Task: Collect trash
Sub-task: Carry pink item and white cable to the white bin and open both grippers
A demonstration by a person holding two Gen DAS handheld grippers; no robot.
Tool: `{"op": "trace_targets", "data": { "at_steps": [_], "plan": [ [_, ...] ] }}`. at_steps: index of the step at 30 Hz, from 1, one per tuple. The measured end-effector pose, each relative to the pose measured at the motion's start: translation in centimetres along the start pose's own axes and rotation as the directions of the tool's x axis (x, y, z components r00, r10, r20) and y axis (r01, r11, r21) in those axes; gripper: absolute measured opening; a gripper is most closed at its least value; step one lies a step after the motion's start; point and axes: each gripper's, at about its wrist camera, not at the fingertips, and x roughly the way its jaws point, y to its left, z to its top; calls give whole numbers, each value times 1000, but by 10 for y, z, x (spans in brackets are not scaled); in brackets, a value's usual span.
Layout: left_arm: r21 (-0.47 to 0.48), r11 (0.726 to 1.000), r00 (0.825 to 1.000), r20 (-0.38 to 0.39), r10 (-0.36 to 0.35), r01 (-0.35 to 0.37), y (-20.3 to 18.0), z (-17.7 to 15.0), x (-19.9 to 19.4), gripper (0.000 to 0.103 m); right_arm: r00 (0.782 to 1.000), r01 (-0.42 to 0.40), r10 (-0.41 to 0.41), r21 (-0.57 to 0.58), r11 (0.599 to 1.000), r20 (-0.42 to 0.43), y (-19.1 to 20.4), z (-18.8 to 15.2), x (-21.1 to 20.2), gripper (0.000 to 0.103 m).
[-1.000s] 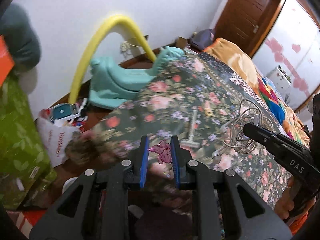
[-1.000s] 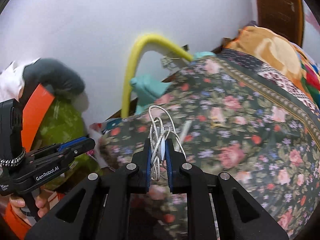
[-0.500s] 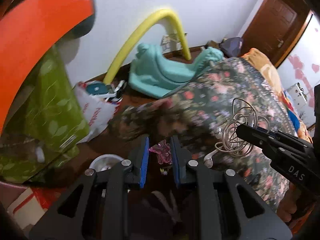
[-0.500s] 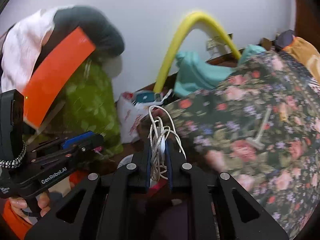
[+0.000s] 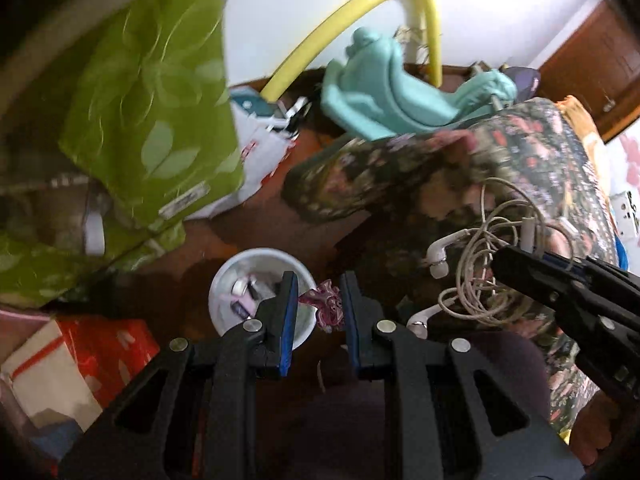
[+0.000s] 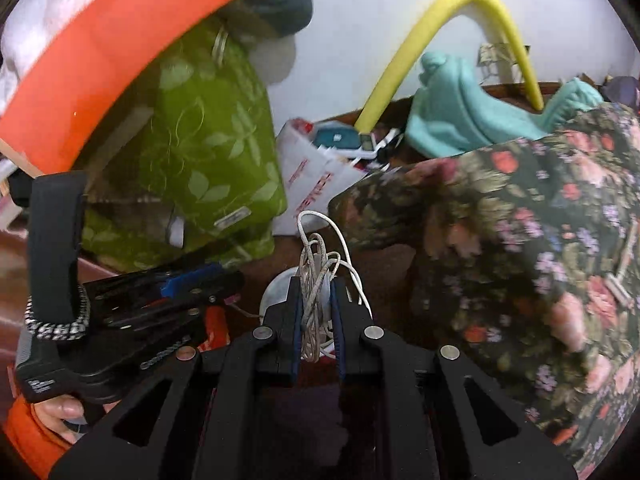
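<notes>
Left gripper (image 5: 319, 304) has its blue-padded jaws closed most of the way on a small crumpled pink wrapper (image 5: 325, 305), pinched between the pads. Just beyond it, toward 10 o'clock in the left wrist view, a white round bin (image 5: 224, 292) sits on the brown floor (image 5: 248, 228) with several small bits of rubbish inside; what they are is too blurred to tell. Right gripper (image 6: 316, 312) is clamped on a tangled white earphone cable (image 6: 316, 280), whose loops stick up above the pads. In the left wrist view this same bundle hangs at 3 o'clock, with the earbuds dangling free. The bin's rim shows just behind the cable in the right wrist view. A floral bedspread (image 6: 540, 240) fills the 3 o'clock side, a green leaf-print bag (image 5: 160, 120) lies at 10 o'clock, and a teal plastic toy (image 5: 384, 96) and yellow foam tube (image 5: 344, 20) stand at 12 o'clock by the wall.
</notes>
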Motion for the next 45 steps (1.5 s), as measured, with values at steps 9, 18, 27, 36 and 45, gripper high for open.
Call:
{"op": "trace_targets", "data": {
  "at_steps": [9,18,27,36,45],
  "plan": [
    [-115,993,992,-124,-8,-7,43,-7,56,21,991,-14,10,-30,999,-130,11,2,60,12],
    [-181,982,976,-218,23,-63,73,-9,88,33,972,-49,47,-4,999,-231,18,10,100,12],
    [-236,971,981,-196,-1,-46,98,-19,71,34,960,-61,53,-22,998,-277,36,14,118,13],
    [-210,977,983,-183,6,-45,95,-22,57,33,937,-99,90,-9,995,-338,49,9,126,40],
    [-144,989,989,-146,19,-40,70,-18,38,33,959,-75,70,-7,997,-273,36,5,91,40]
  ]
}}
